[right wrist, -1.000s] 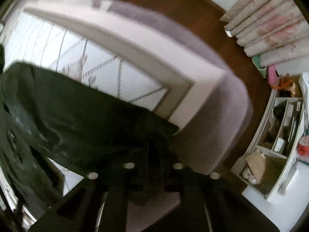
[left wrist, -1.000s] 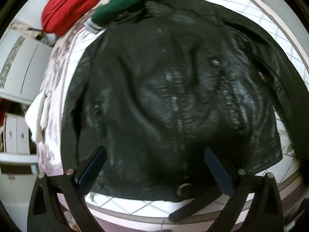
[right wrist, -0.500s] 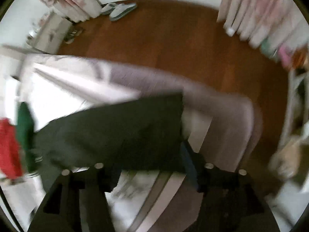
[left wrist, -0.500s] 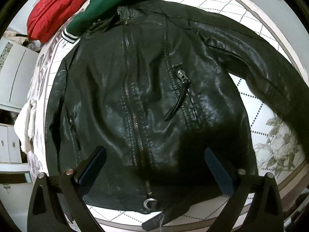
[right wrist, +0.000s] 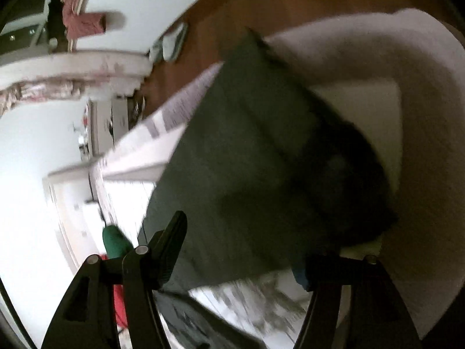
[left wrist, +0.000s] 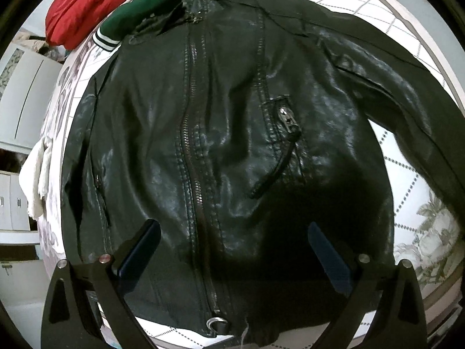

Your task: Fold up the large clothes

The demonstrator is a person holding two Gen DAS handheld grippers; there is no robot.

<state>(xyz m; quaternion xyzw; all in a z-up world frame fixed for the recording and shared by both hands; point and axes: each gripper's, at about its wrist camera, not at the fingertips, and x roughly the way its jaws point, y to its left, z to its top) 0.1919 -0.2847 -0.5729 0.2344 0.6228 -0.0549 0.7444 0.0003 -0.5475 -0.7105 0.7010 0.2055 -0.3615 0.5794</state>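
No readable text, label, brand, number or sign in either view. Jacket (left wrist: 226,145) showed only zips and stitching, no legible tag. Right wrist view was too blurred to read anything.

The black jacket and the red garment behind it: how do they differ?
The black jacket is shiny like leather, with metal zips; the red garment looks soft and shows no fastenings. The jacket lies spread flat, front up, on the bed; the red one sits bunched at the far edge. Both rest on the same bed.
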